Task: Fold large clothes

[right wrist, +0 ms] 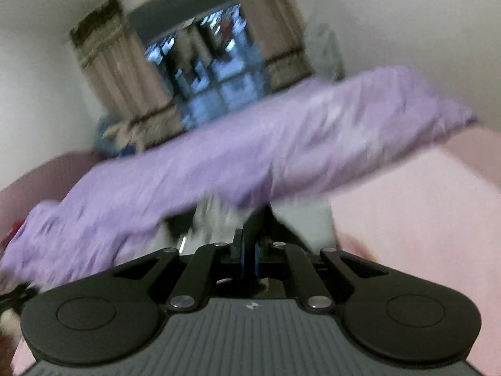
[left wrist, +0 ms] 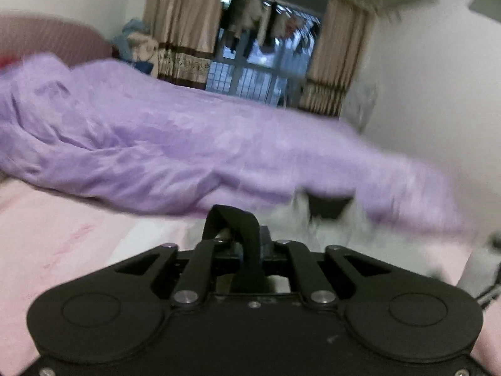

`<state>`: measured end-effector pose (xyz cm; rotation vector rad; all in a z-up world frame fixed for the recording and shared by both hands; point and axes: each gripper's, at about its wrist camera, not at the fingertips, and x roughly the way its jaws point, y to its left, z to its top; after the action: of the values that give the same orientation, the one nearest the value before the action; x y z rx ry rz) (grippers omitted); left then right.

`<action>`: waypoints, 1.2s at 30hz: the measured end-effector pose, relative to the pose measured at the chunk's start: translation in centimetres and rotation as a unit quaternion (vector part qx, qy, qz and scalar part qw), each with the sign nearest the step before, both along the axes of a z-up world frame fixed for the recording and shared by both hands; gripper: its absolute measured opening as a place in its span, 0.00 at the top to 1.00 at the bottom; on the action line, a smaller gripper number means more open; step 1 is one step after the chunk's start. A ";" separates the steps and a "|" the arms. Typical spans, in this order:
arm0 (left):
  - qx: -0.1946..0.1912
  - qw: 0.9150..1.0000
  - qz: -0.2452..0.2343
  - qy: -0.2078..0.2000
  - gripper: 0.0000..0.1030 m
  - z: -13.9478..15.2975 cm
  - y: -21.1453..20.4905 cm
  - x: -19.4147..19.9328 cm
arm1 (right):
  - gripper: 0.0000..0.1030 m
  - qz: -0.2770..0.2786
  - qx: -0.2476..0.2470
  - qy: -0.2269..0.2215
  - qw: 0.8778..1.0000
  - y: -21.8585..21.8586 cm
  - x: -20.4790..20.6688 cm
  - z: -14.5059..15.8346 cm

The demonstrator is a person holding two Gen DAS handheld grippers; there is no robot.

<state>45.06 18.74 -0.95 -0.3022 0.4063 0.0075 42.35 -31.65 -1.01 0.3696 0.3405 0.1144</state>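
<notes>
Both wrist views are pretty smeared, so take the fine detail with a grain of salt. The main thing is a big lilac-purple crinkly fabric garment (left wrist: 175, 144), stretched out in a long band over the pale pink bedsheet (left wrist: 62, 238). In the left view it runs from a bunched heap at the left, near the dusty-pink padded headboard (left wrist: 53, 40), across to the right side, with its near edge raised off the sheet. In the right view the same purple cloth (right wrist: 250, 156) slants from lower left up to upper right.

The left gripper (left wrist: 230, 219) has its black fingers drawn together into a point right at the garment's near edge. It looks clamped on that hem, though the contact spot is blurry. The right gripper (right wrist: 250, 235) has its jaws nearly together too, with its tips tucked under the purple edge where some whitish cloth (right wrist: 216, 213) shows; it seems pinched on the fabric as well.

Behind it all are beige curtains with a brown patterned band (left wrist: 184, 31) on either side of a barred window (left wrist: 260, 62) with laundry hanging in it, and plain white walls (left wrist: 422, 78).
</notes>
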 end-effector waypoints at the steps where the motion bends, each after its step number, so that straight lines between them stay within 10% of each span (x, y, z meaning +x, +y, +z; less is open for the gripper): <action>1: -0.026 1.000 0.013 0.000 0.71 0.2 0.6 1.5 | 0.72 -0.028 0.003 -0.021 0.999 0.0 1.7 0.5; 2: -0.050 0.998 0.023 0.002 0.45 0.1 1.2 2.6 | 0.51 -0.053 0.005 -0.040 0.998 0.0 2.7 0.6; 4: -0.035 0.999 0.035 -0.019 0.37 -0.2 1.2 3.1 | 0.31 -0.088 0.015 -0.066 0.994 0.0 3.8 0.6; 8: 0.057 0.998 0.034 -0.020 0.30 -2.0 0.5 3.6 | 0.31 -0.084 -0.017 -0.081 0.993 0.6 4.9 -1.6; 17: 0.084 0.996 0.021 0.028 0.24 -7.3 2.1 7.3 | 0.28 -0.046 -0.157 -0.016 0.986 3.7 8.4 -5.9; 28: 0.090 0.993 0.002 0.070 0.28 -12.2 1.7 10.8 | 0.26 -0.038 -0.136 0.041 0.989 3.1 12.4 -10.8; 36: 0.088 0.989 -0.012 0.115 0.11 -13.9 1.6 11.7 | 0.17 -0.004 -0.148 0.074 0.986 2.7 12.8 -11.3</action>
<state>56.81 20.34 -14.80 -0.1218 0.6335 0.0544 55.15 -28.94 -12.29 0.0853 0.4965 0.0280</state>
